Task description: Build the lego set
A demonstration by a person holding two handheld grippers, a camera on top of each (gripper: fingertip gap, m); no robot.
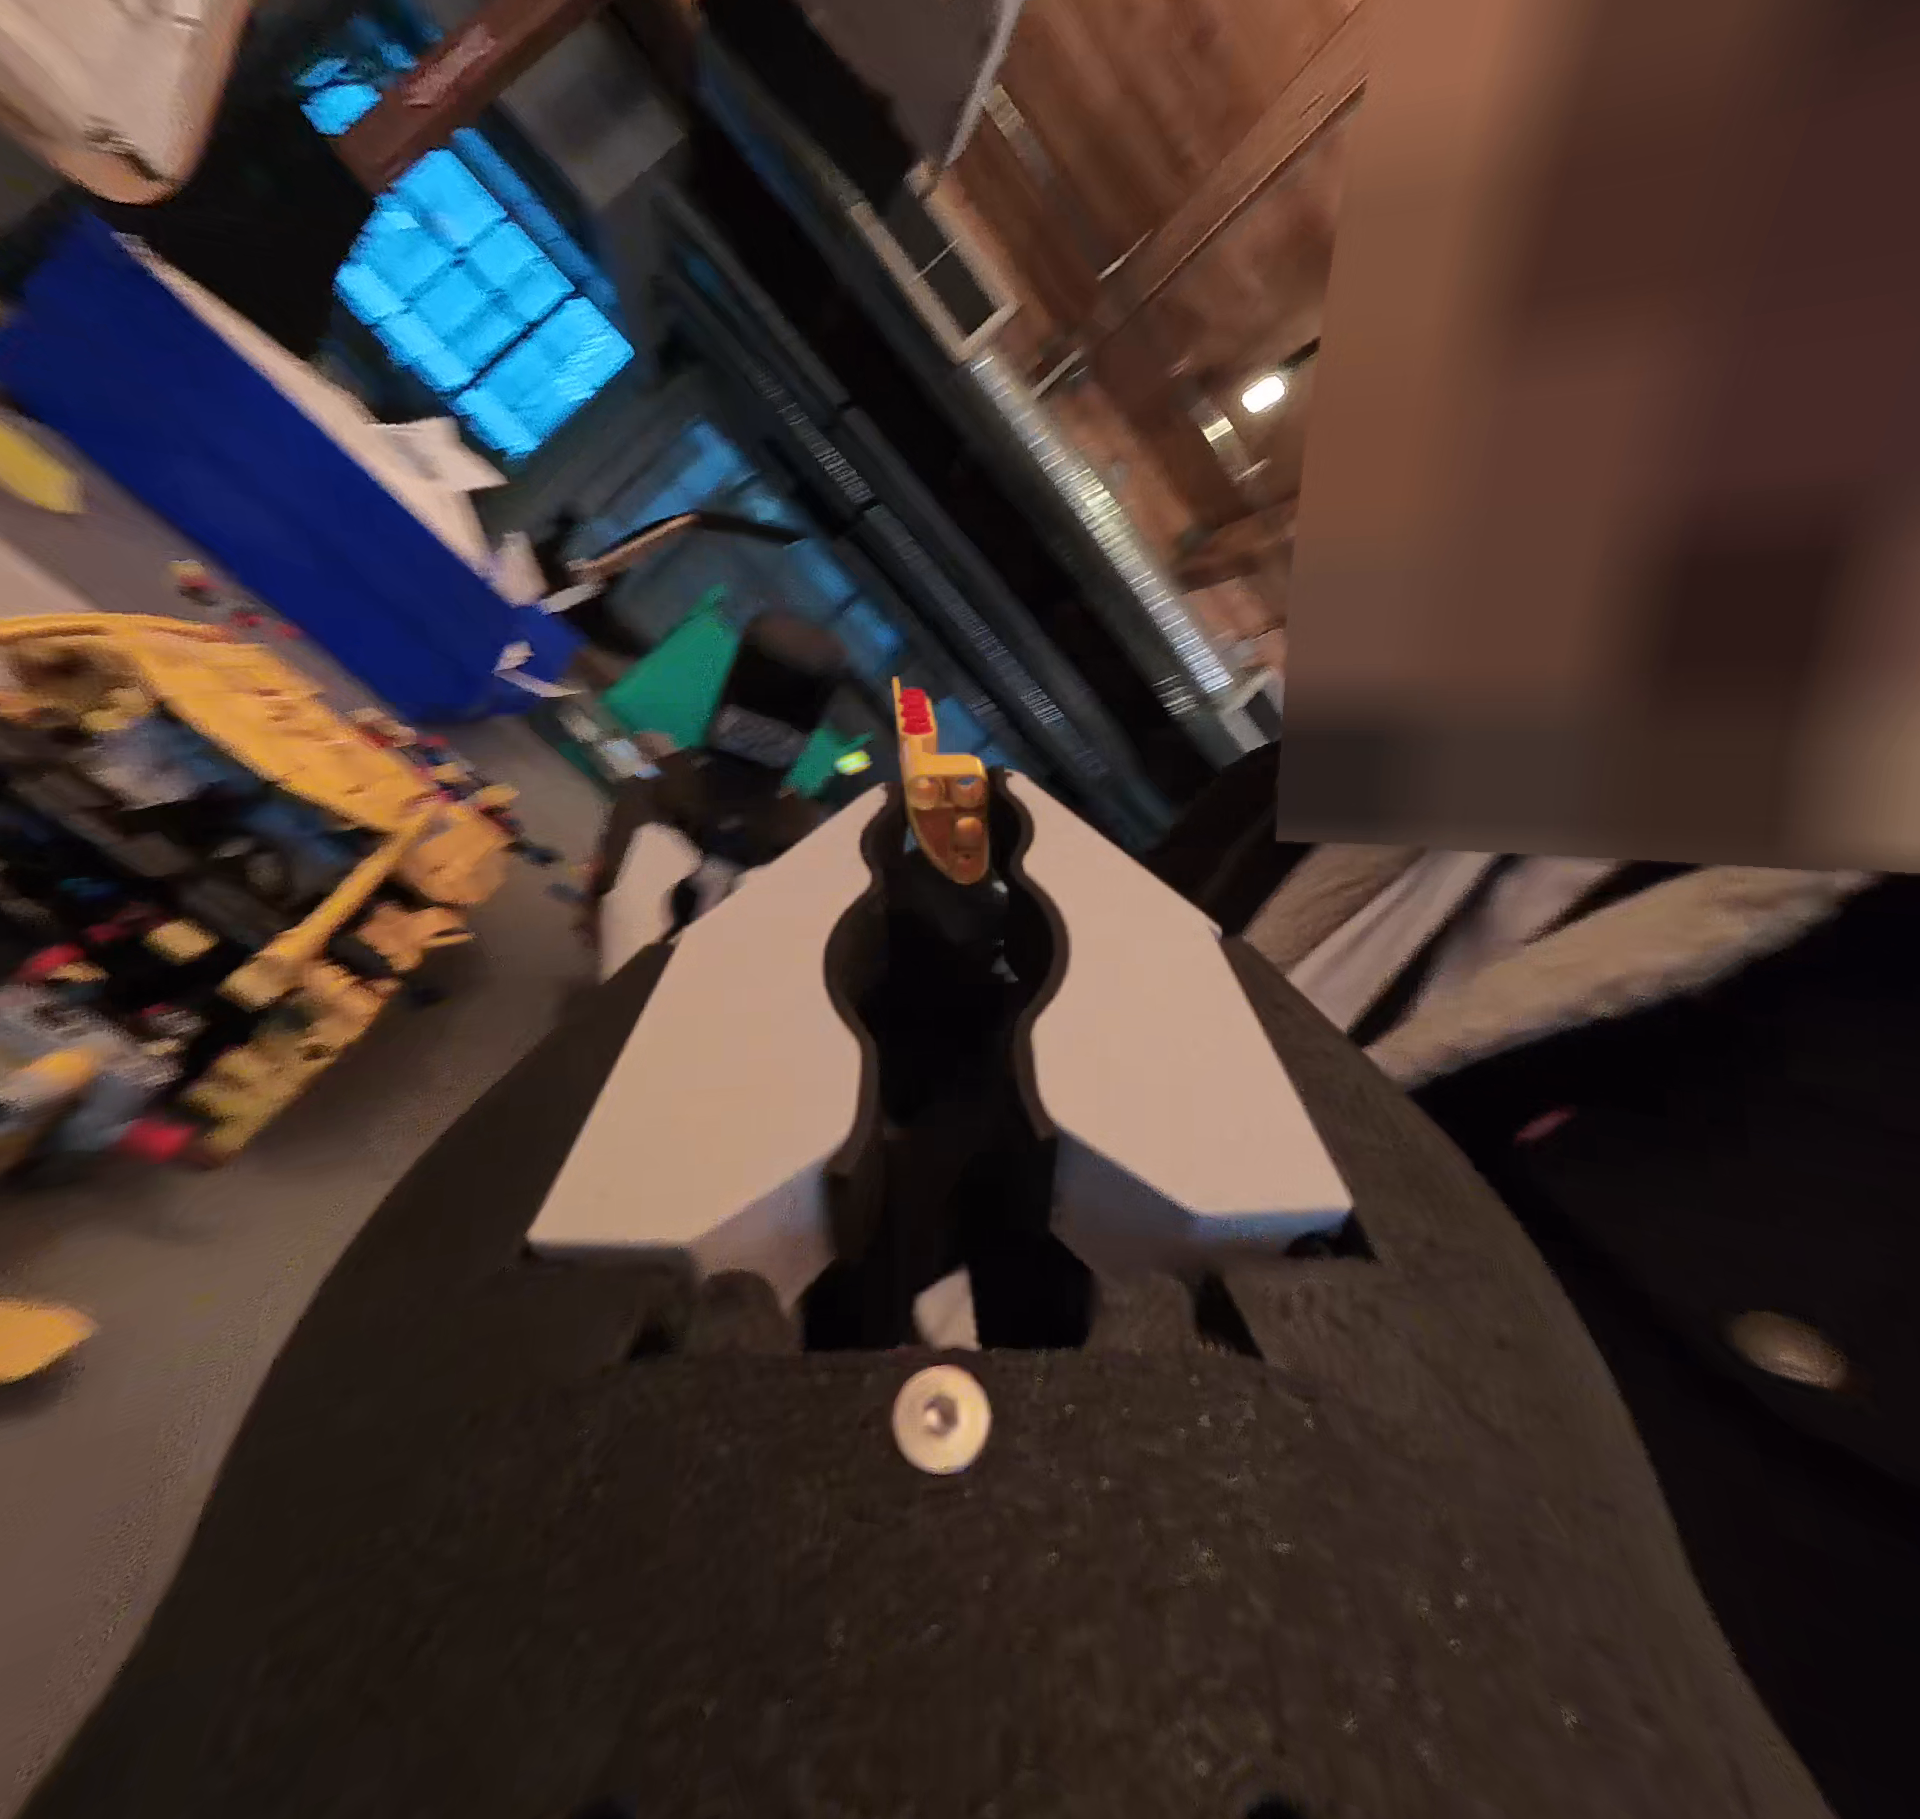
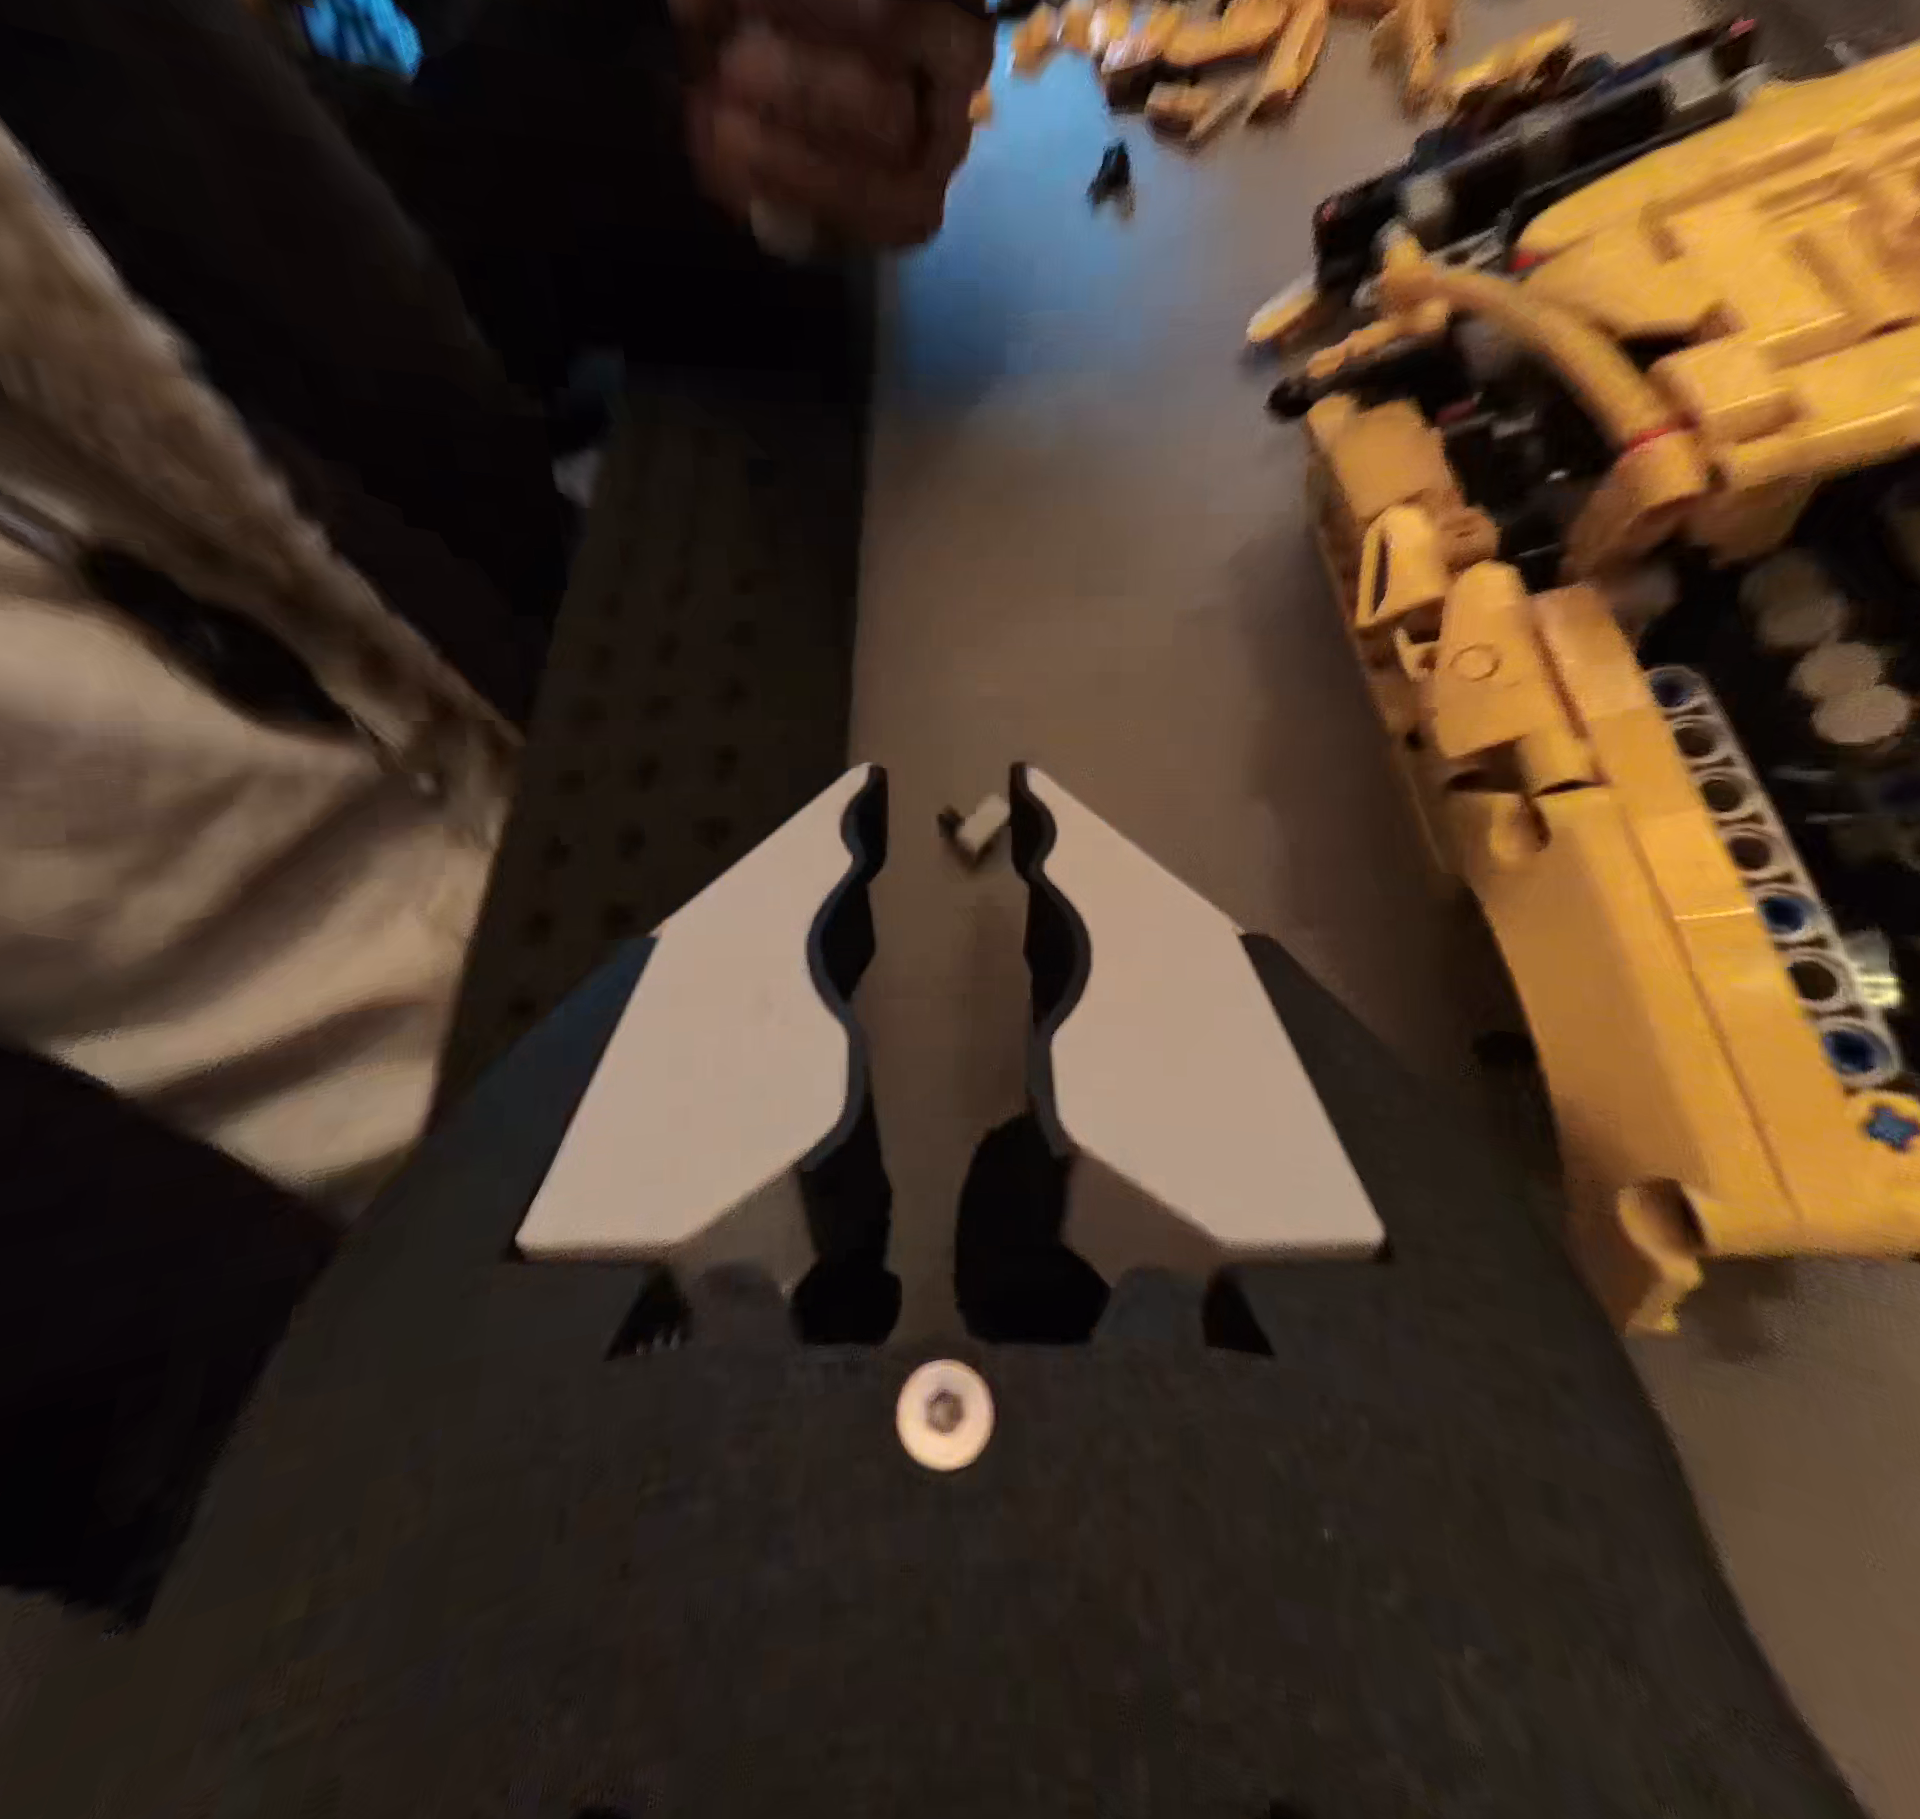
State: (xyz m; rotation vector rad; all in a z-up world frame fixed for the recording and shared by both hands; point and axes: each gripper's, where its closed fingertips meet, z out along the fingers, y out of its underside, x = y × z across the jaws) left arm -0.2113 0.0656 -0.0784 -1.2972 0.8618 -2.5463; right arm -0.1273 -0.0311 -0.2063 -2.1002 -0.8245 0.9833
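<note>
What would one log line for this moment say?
left hand-held gripper: shut on yellow piece | right hand-held gripper: open, over grey piece | model: unfinished

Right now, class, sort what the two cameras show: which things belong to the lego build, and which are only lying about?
Belongs to the build:
- yellow piece with red pins, held in the left gripper
- small grey piece between the right gripper jaws
- yellow lego vehicle
- loose yellow parts

Just lying about:
- blue box
- perforated dark board
</note>
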